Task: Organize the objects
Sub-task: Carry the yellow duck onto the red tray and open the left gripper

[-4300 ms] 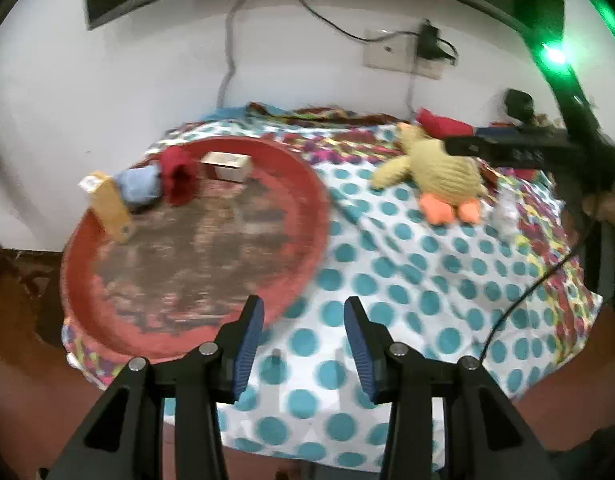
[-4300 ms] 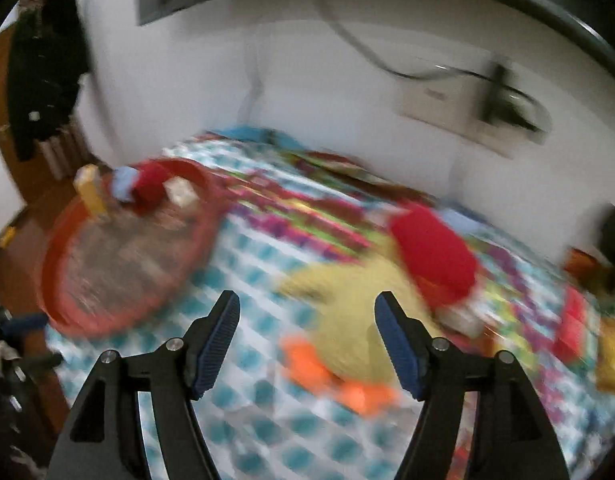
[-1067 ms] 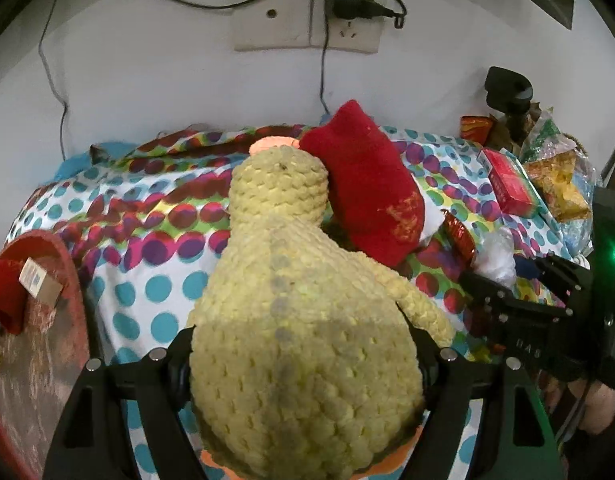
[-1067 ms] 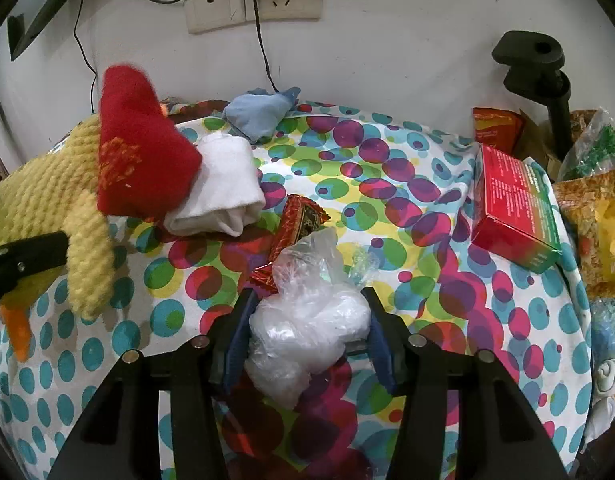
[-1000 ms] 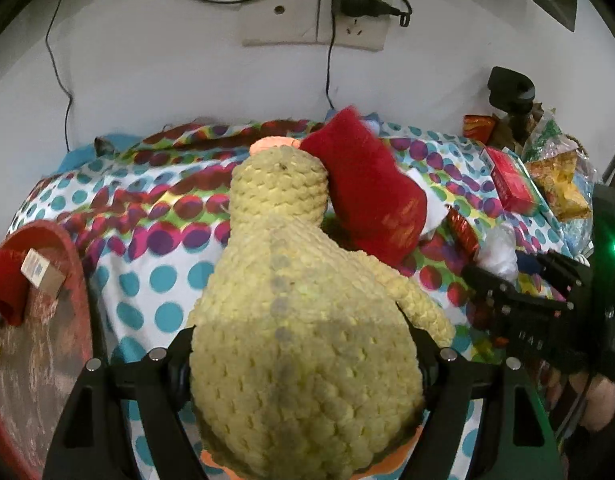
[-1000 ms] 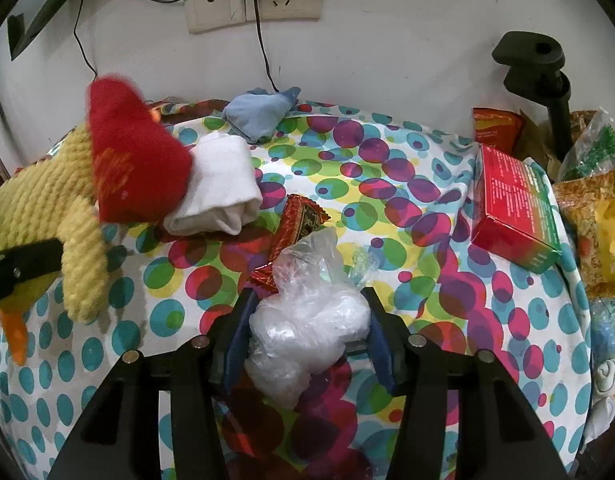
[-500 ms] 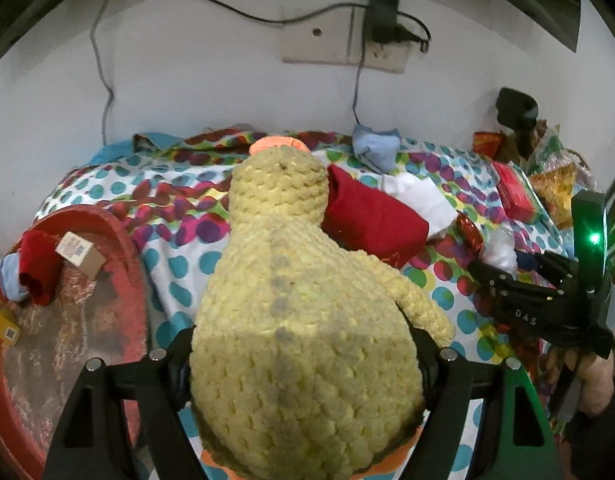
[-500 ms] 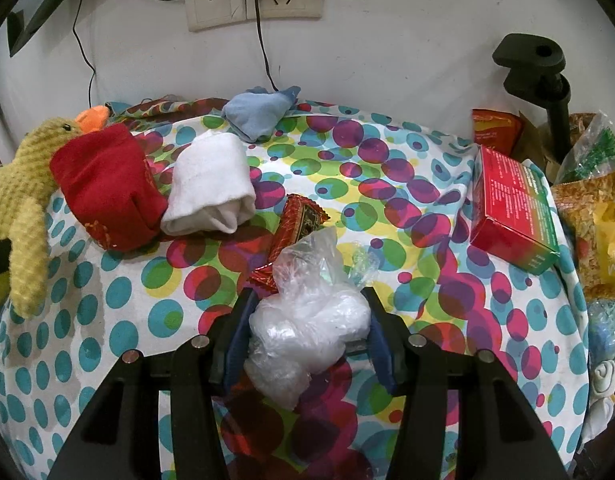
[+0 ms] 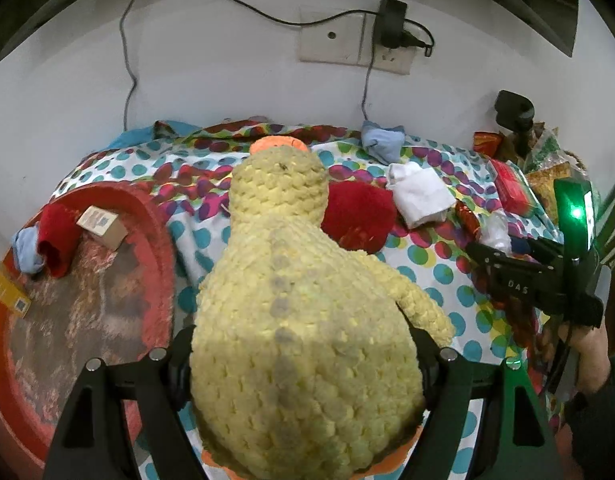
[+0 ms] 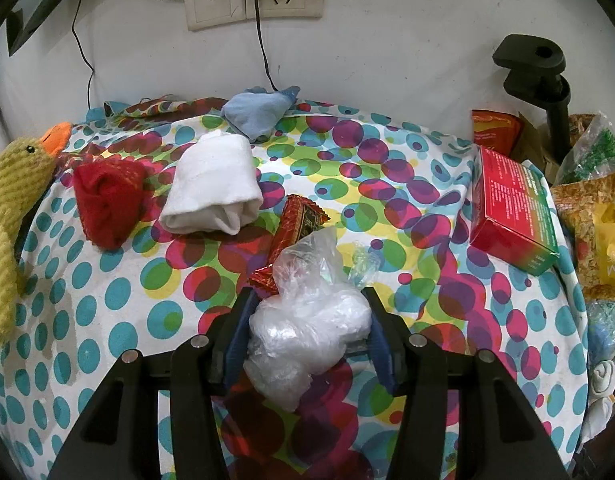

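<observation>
My left gripper (image 9: 303, 344) is shut on a yellow knitted duck (image 9: 299, 320) and holds it above the dotted cloth, next to the red round tray (image 9: 155, 236). The duck also shows at the left edge of the right wrist view (image 10: 11, 208). My right gripper (image 10: 307, 316) is shut on a crumpled clear plastic bag (image 10: 311, 316) low over the cloth. It also shows at the right of the left wrist view (image 9: 503, 256). A red sock (image 10: 107, 204), a white sock roll (image 10: 215, 188) and a red snack wrapper (image 10: 295, 224) lie on the cloth.
The tray holds a small cardboard box (image 9: 103, 226), a red and blue sock pair (image 9: 47, 240) and a yellow box (image 9: 3, 284). A blue sock (image 10: 259, 112) lies by the wall. A red-green box (image 10: 511, 216), snack bags (image 10: 599, 216) and a black clamp stand (image 10: 539, 72) stand at the right.
My left gripper has pulled back and to the left with the duck. The red sock has dropped off the duck onto the cloth. My right gripper has held still.
</observation>
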A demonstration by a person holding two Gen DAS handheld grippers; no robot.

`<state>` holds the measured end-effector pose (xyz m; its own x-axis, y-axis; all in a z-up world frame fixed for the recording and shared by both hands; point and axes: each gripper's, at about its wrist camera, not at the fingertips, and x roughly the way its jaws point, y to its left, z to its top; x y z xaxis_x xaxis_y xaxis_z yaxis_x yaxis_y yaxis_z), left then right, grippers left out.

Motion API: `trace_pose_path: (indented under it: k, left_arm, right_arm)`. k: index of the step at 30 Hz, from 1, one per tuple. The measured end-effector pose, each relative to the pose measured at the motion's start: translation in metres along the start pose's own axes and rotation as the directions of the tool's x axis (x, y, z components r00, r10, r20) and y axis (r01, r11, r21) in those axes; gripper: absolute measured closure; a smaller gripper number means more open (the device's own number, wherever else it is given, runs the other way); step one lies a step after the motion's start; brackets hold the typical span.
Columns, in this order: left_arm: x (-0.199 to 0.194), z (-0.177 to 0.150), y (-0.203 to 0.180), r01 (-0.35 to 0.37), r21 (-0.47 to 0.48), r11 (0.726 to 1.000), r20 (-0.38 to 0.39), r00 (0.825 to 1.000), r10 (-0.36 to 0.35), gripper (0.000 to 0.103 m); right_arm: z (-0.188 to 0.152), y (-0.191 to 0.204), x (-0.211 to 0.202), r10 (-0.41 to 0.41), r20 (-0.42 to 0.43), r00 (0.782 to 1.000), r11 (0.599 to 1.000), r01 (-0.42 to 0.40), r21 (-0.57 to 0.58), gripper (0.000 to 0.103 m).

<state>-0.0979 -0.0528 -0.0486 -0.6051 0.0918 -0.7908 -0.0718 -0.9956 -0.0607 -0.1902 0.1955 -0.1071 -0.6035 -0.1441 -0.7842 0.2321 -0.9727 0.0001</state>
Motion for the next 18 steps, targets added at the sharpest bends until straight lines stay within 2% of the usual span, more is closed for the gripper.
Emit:
trace_pose_path:
  k: [9,13,18]
  left_arm:
    - [-0.022,-0.006,0.024,-0.045,-0.040,0.998,0.032,0.998,0.047,0.022]
    - [-0.032,-0.004,0.047,-0.065,-0.072,0.995,0.047,0.997,0.068,0.022]
    - [-0.044,0.000,0.084,-0.120,-0.113,0.986,0.068,0.989,0.129,0.022]
  right_arm:
    - [0.000,0.000,0.000,-0.002,0.000,1.000,1.000,0.002,-0.001,0.051]
    - [0.000,0.000,0.000,-0.003,-0.001,1.000,1.000,0.003,-0.001,0.051]
    - [0.000,0.000,0.000,-0.003,-0.001,1.000,1.000,0.003,-0.001,0.051]
